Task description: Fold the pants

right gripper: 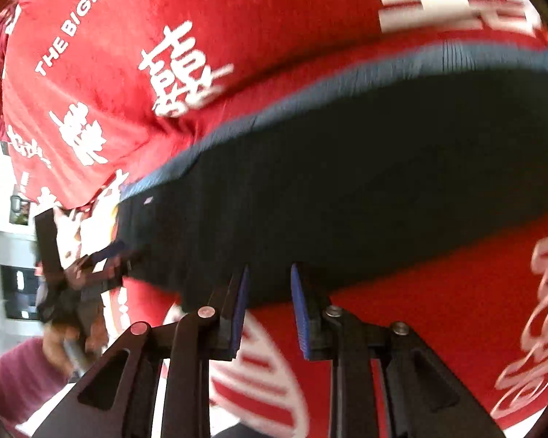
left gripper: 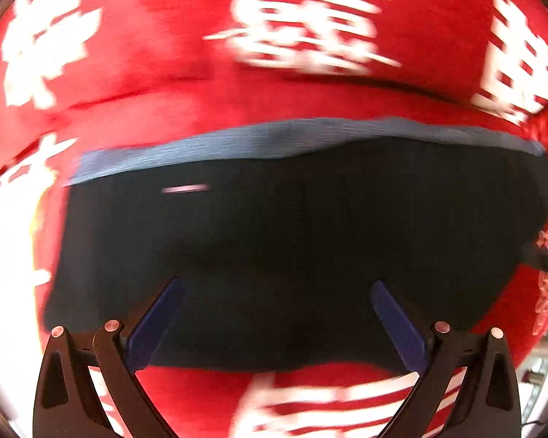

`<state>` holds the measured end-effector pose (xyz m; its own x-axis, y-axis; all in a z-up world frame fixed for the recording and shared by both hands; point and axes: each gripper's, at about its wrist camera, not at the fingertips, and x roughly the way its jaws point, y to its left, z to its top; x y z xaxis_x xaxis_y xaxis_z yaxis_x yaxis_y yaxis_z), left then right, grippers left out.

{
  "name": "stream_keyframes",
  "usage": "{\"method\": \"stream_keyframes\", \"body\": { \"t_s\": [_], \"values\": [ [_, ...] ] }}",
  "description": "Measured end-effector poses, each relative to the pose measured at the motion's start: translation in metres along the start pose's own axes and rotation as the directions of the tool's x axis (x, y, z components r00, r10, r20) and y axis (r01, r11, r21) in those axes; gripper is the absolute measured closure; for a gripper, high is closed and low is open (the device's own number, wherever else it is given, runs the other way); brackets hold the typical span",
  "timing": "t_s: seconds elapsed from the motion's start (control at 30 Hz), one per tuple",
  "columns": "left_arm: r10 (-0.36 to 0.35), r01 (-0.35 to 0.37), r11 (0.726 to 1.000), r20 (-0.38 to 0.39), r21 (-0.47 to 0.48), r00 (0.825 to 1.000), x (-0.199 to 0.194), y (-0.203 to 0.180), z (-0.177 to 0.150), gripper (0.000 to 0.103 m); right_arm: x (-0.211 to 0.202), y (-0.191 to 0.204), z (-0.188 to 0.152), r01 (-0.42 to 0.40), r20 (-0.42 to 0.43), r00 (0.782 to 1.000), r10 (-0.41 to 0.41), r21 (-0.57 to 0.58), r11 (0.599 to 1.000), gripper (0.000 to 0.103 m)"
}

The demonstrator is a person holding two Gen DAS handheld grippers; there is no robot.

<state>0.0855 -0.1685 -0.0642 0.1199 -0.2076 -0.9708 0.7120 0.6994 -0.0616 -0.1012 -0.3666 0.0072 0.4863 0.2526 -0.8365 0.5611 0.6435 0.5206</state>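
The dark navy pants (left gripper: 292, 241) lie folded into a broad flat bundle on a red cloth (left gripper: 171, 84) printed with large white characters, which covers the desk; a lighter blue waistband (left gripper: 274, 138) runs along the bundle's far edge. In the left wrist view the left tongs (left gripper: 279, 284) stand wide apart over the near edge of the pants, their blue pads (left gripper: 157, 325) spread to either side with only dark fabric between them and nothing gripped. In the right wrist view the right tongs (right gripper: 268, 270) are narrower but still parted, a clear gap showing between the two blue pads (right gripper: 239, 314) at the near edge of the bundle (right gripper: 347, 197); whether the tips touch the fabric I cannot tell. At the left of that same view the other tool (right gripper: 106, 255) appears at the left end of the pants, blurred, with a hand and a pink sleeve (right gripper: 22, 372) below it. The cloth (right gripper: 135, 36) there carries the white lettering "THE BIGDA" at far left. Both views are smeared by motion blur
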Motion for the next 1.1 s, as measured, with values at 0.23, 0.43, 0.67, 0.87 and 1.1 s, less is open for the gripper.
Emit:
{"method": "stream_keyframes", "body": {
  "t_s": [0.23, 0.43, 0.67, 0.87, 1.1],
  "values": [
    [-0.057, 0.054, 0.998, -0.126, -0.034, 0.99, 0.04, -0.019, -0.005, 0.0, 0.015, -0.047, 0.004, -0.011, -0.05, 0.999, 0.016, 0.102, 0.995, 0.071],
    [0.003, -0.003, 1.0, -0.018, -0.029, 1.0, 0.023, -0.035, 0.059, 0.0, 0.003, -0.038, 0.04, 0.016, 0.027, 1.0, -0.016, 0.019, 1.0, 0.069],
    [0.11, -0.116, 0.983, -0.049, -0.146, 0.993, 0.08, -0.059, 0.113, 0.0, 0.06, -0.021, 0.117, 0.103, 0.023, 0.995, -0.101, -0.106, 0.989, 0.069],
    [0.048, -0.054, 0.974, -0.032, -0.218, 0.998, 0.084, -0.044, 0.112, 0.0, 0.055, -0.057, 0.129, 0.145, 0.092, 0.986, -0.139, -0.065, 0.987, 0.069],
    [0.099, -0.105, 0.971, -0.039, -0.216, 0.994, 0.064, -0.026, 0.114, 0.0, 0.027, -0.096, 0.143, 0.291, 0.138, 0.945, -0.295, 0.049, 0.955, 0.065]
  ]
}}
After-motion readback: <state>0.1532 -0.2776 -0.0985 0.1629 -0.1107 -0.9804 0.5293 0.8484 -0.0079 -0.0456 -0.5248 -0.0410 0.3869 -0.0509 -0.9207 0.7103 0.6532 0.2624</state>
